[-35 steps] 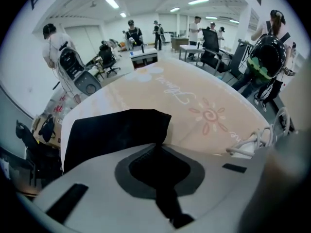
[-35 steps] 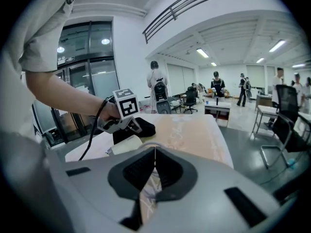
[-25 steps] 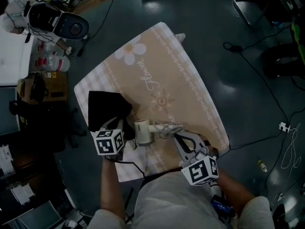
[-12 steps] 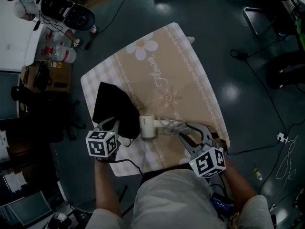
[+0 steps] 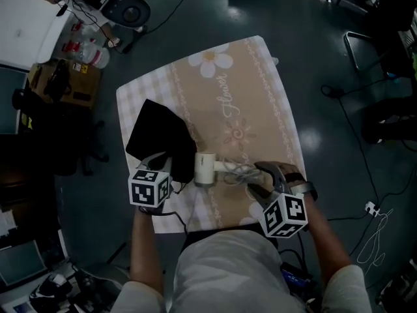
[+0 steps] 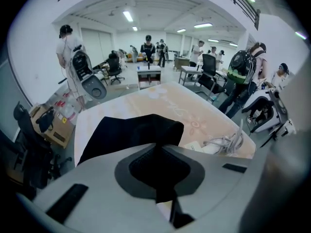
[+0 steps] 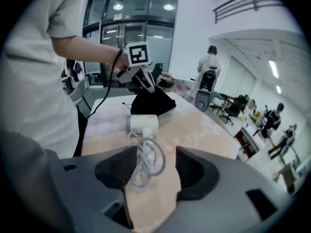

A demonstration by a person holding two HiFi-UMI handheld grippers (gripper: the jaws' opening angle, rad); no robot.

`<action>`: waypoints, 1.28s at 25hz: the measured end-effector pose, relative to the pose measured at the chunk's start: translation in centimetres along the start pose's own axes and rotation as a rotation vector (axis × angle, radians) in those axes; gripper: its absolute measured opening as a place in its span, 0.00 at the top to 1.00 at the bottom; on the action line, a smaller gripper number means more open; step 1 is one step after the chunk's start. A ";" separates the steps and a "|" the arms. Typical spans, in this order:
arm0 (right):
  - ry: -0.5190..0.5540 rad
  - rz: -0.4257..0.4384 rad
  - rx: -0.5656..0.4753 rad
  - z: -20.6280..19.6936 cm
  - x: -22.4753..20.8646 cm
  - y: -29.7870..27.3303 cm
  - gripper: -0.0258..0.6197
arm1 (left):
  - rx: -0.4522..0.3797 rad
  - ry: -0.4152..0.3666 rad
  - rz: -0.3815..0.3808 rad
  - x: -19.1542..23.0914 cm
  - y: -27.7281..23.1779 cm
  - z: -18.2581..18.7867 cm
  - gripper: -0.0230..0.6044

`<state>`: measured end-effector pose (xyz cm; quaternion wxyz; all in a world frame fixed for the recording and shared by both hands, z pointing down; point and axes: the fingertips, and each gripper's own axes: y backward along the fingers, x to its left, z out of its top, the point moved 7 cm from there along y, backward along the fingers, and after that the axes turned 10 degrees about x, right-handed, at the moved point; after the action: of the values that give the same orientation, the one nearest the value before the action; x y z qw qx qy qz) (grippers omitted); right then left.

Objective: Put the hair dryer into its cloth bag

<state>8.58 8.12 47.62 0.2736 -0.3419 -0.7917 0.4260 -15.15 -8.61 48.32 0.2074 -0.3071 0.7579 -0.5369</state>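
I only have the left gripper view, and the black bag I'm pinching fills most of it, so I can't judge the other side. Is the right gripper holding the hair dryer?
Observer: No. The right gripper is open. Its jaws have just been opening, and the coiled cord lies between them with neither pad pressing on it.
Operator: Then where is the dryer itself?
Observer: The hair dryer lies on the tablecloth, outside the cloth bag. Its barrel is right beside the bag's near edge and its handle points toward the right gripper.
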 end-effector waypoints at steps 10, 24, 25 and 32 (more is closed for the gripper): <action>0.032 0.011 0.110 1.7 4.8 -4.5 0.57 | -0.022 0.035 -0.031 0.3 -0.3 -0.5 0.94; 0.164 -0.088 0.261 1.3 3.8 -9.9 0.54 | -0.021 0.027 -0.071 0.3 -0.5 -1.4 0.94; 0.163 -0.090 0.266 1.3 3.7 -10.1 0.53 | -0.021 0.025 -0.072 0.3 -0.5 -1.4 0.94; 0.210 -0.136 0.266 1.1 3.4 -11.6 0.53 | -0.020 0.033 -0.081 0.3 -0.6 -1.8 0.94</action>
<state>2.15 5.56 57.54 0.4257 -0.2908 -0.7168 0.4694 -16.40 -7.72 49.46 0.1700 -0.3307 0.7534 -0.5423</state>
